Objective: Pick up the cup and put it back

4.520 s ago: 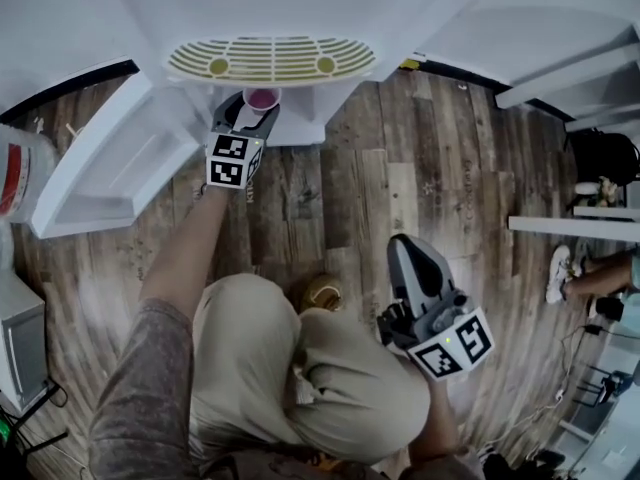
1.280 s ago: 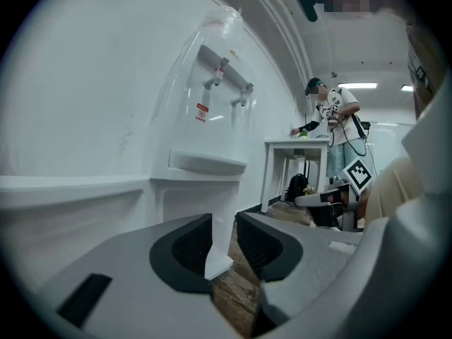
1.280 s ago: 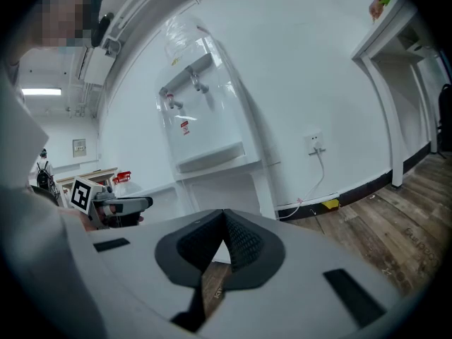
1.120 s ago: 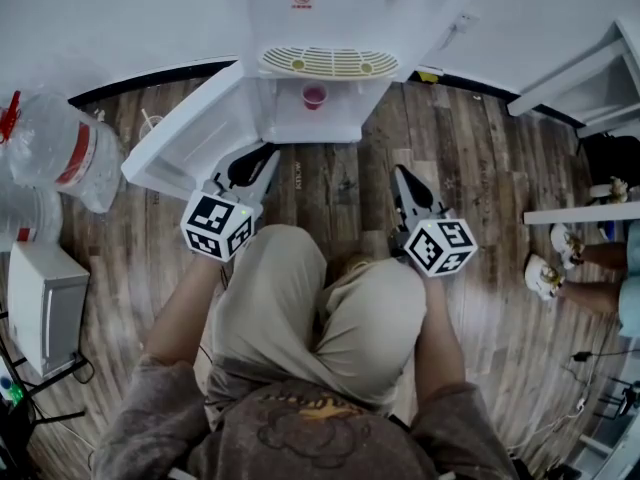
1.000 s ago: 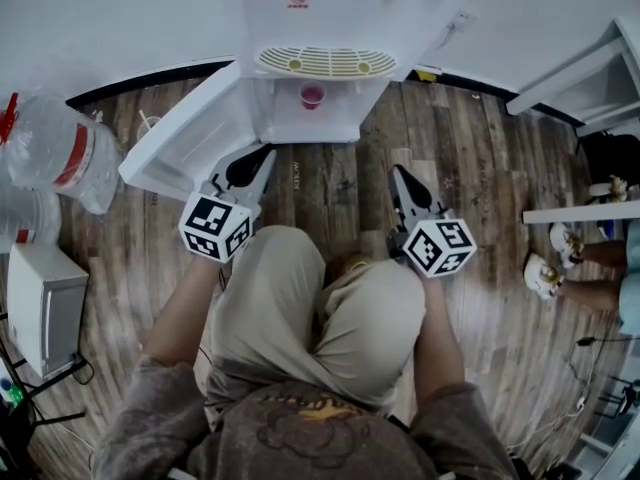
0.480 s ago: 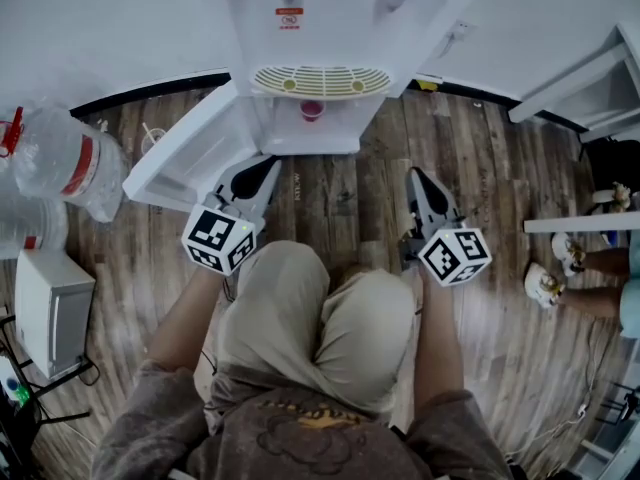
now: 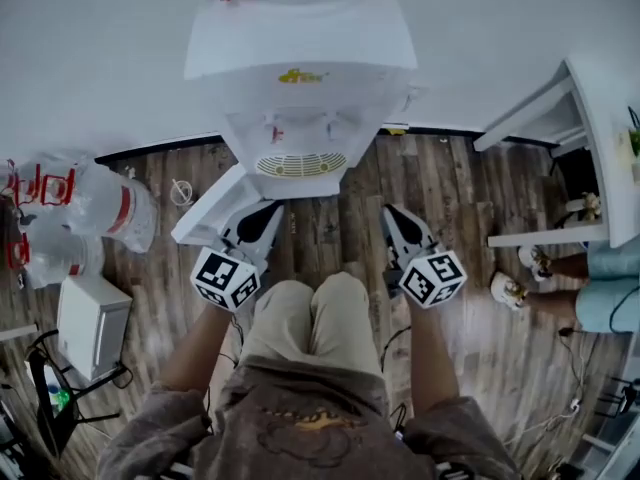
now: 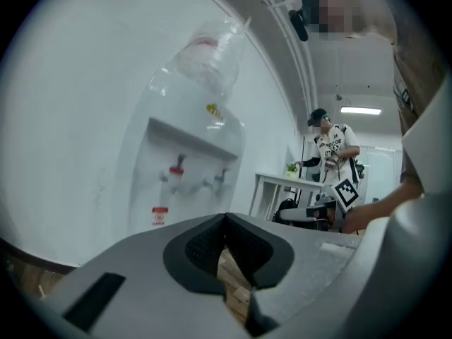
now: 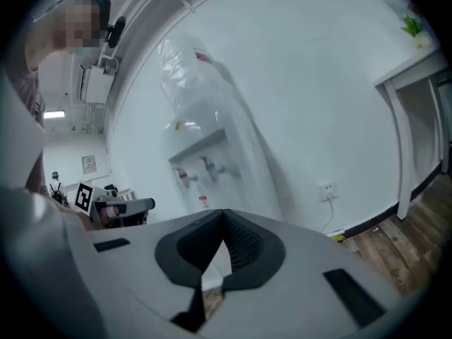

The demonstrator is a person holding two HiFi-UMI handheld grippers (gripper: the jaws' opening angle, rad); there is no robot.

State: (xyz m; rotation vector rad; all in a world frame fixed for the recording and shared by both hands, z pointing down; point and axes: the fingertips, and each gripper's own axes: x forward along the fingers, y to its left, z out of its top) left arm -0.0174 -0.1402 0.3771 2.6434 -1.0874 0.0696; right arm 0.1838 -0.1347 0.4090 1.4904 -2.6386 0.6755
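Note:
The cup shows in no view; the compartment under the white water dispenser (image 7: 300, 98) is hidden below its drip grille (image 7: 300, 164). The compartment's white door (image 7: 208, 211) stands swung open to the left. My left gripper (image 7: 270, 212) is shut and holds nothing, in front of the door. My right gripper (image 7: 390, 214) is shut and empty too, to the right of the dispenser's base. In the left gripper view the shut left gripper (image 8: 226, 219) points at the red and blue taps (image 8: 176, 169). The right gripper (image 9: 224, 215) faces the same taps (image 9: 199, 168).
Big water bottles (image 7: 110, 203) lie on the wooden floor at the left, a white box (image 7: 92, 326) near them. A white table (image 7: 590, 98) stands at the right with another person's feet (image 7: 520, 288) beside it. A wall socket (image 9: 326, 188) is right of the dispenser.
Both grippers have risen, still shut and empty. The head view has pulled up and back, so the dispenser's top shows and the pink cup in the compartment has gone out of sight.

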